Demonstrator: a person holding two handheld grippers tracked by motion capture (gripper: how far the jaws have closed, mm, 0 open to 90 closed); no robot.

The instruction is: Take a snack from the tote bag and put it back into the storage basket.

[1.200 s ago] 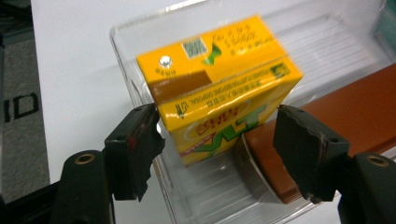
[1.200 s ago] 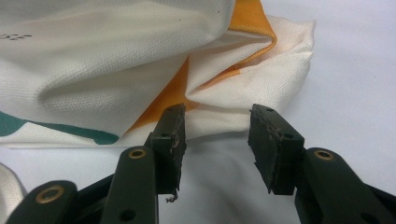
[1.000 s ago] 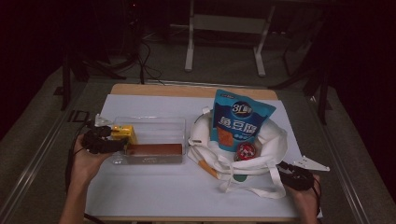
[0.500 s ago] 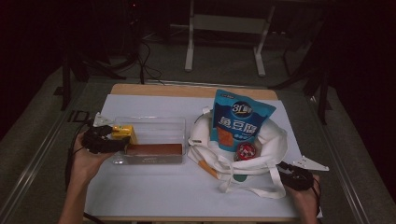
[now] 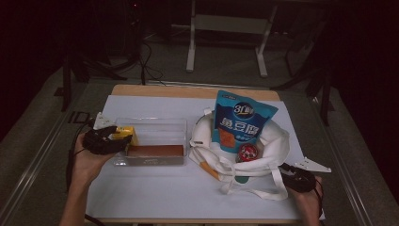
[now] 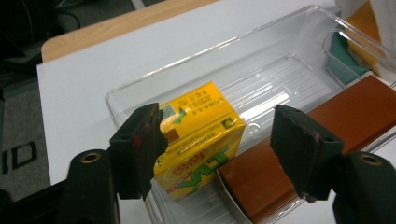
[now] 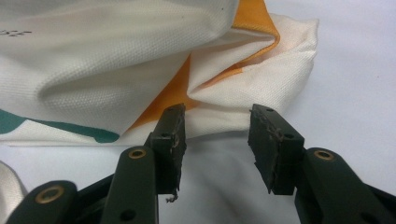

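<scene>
A yellow drink carton (image 6: 198,130) stands in the left end of a clear plastic bin (image 6: 261,79), beside a long brown box (image 6: 327,121). My left gripper (image 6: 219,119) straddles the carton. Its jaws have just been closing with the carton between them; the right jaw is still clear of it, so the gripper is open. From above, the left gripper (image 5: 115,141) sits at the bin's (image 5: 155,127) left end by the carton (image 5: 123,133). My right gripper (image 7: 217,121) is open and empty, facing a corner of the white tote bag (image 7: 116,60).
The tote bag (image 5: 268,155) lies right of the bin and holds an upright blue snack pouch (image 5: 242,120) and a red ball (image 5: 247,152). Its straps (image 5: 254,190) trail toward the front edge. My right gripper (image 5: 287,172) rests at the bag's front right. White paper (image 5: 155,193) covers the table.
</scene>
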